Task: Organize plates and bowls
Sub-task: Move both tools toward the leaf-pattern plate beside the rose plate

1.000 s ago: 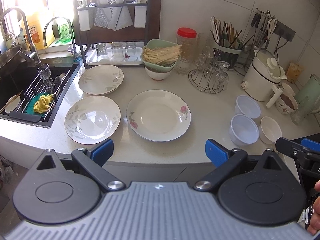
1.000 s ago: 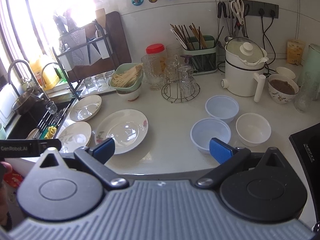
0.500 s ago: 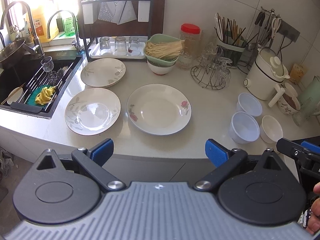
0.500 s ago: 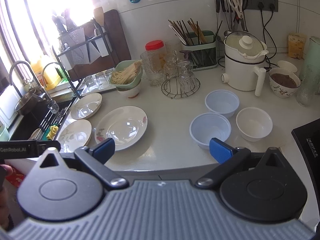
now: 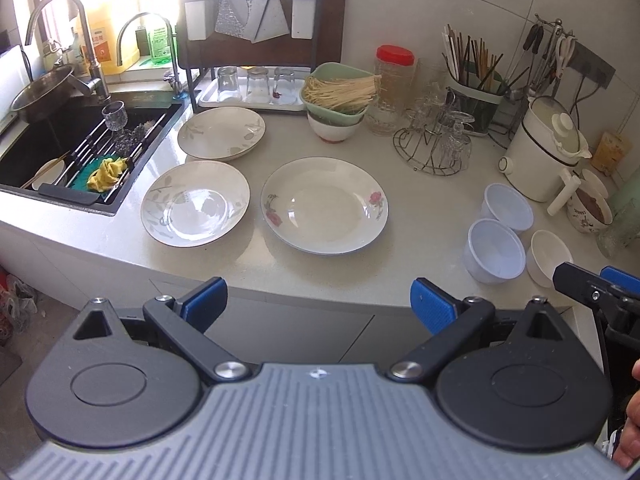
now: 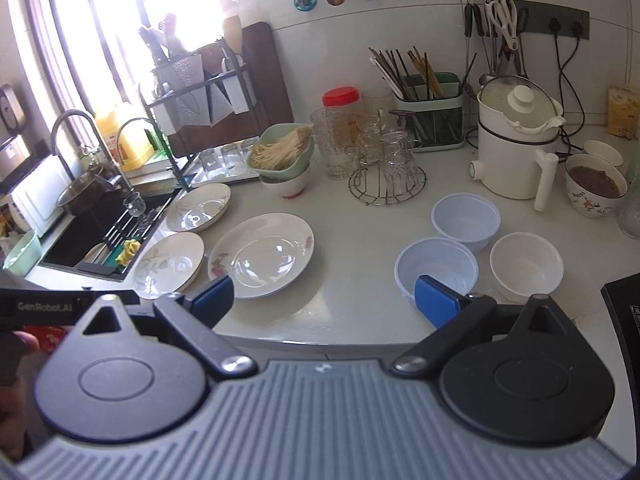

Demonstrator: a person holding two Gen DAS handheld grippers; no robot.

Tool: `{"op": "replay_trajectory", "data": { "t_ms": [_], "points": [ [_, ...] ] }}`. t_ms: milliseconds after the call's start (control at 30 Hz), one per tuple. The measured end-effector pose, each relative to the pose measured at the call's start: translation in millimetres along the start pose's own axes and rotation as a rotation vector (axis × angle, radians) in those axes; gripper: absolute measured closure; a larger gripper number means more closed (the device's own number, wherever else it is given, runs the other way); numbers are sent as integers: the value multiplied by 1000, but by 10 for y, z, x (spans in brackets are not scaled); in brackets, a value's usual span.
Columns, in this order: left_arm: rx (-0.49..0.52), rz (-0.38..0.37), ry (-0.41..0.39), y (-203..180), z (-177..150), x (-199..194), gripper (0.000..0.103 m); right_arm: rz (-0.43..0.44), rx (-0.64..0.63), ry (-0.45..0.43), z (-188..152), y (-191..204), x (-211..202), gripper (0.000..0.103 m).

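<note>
My right gripper (image 6: 322, 294) hangs wide open over the counter edge (image 6: 320, 320), facing three plates (image 6: 262, 255) at left and three empty bowls (image 6: 437, 266) at right.

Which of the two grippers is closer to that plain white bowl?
Right gripper: the white bowl sits just ahead to its right. The left gripper faces the plates, far left.

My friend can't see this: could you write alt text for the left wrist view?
An open left gripper faces a kitchen counter holding three empty plates, with three small bowls to their right and a sink at left.
</note>
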State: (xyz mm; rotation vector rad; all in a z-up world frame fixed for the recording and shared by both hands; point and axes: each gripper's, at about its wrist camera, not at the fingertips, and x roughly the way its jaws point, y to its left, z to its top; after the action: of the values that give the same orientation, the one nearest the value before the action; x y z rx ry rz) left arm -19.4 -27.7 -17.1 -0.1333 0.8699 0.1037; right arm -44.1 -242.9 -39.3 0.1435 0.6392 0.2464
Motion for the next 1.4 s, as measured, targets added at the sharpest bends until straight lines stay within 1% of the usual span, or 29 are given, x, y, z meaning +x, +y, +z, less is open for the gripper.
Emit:
{"op": "replay_trajectory", "data": {
  "t_ms": [67, 233, 333, 433, 567, 667, 767, 833, 867, 900, 1067, 1167, 1200, 1300, 1400],
  "points": [
    [-12, 3, 5, 26, 4, -6, 3, 10, 6, -3, -17, -7, -6, 5],
    [-29, -24, 12, 165, 60, 3, 3, 11, 40, -2, -60, 15, 51, 5],
    [-6, -37, 27, 261, 77, 73, 3, 7, 46, -1, -76, 109, 97, 5],
    [17, -66, 34, 392, 120, 181, 3, 3, 54, -3, -87, 214, 143, 6],
    [51, -104, 31, 642, 266, 316, 3, -10, 118, -21, -96, 321, 236, 5],
    [56, -122, 44, 882, 394, 478, 3, -33, 148, -10, -93, 463, 367, 6],
    [73, -135, 40, 1113, 534, 618, 3, -36, 156, -21, -49, 644, 504, 6],
    [76, -141, 39, 1253, 619, 698, 3, -25, 156, -24, -11, 773, 611, 13],
    [70, -146, 41, 1338, 665, 741, 3, -20, 155, -21, 10, 846, 673, 18],
    [61, -152, 43, 1413, 700, 781, 3, -17, 150, -17, 24, 905, 737, 20],
    [36, -147, 48, 1748, 821, 970, 3, 30, 123, 10, 63, 1235, 1075, 20],
    [27, -143, 49, 1964, 908, 1090, 3, 65, 149, 30, 72, 1378, 1289, 20],
    [24, -146, 48, 2027, 939, 1124, 3, 67, 157, 40, 77, 1418, 1365, 20],
    [11, -155, 35, 2230, 1059, 1267, 3, 37, 154, 50, 136, 1526, 1554, 20],
    [4, -147, 32, 2396, 1194, 1446, 3, 27, 188, 58, 192, 1572, 1749, 20]
  ]
}}
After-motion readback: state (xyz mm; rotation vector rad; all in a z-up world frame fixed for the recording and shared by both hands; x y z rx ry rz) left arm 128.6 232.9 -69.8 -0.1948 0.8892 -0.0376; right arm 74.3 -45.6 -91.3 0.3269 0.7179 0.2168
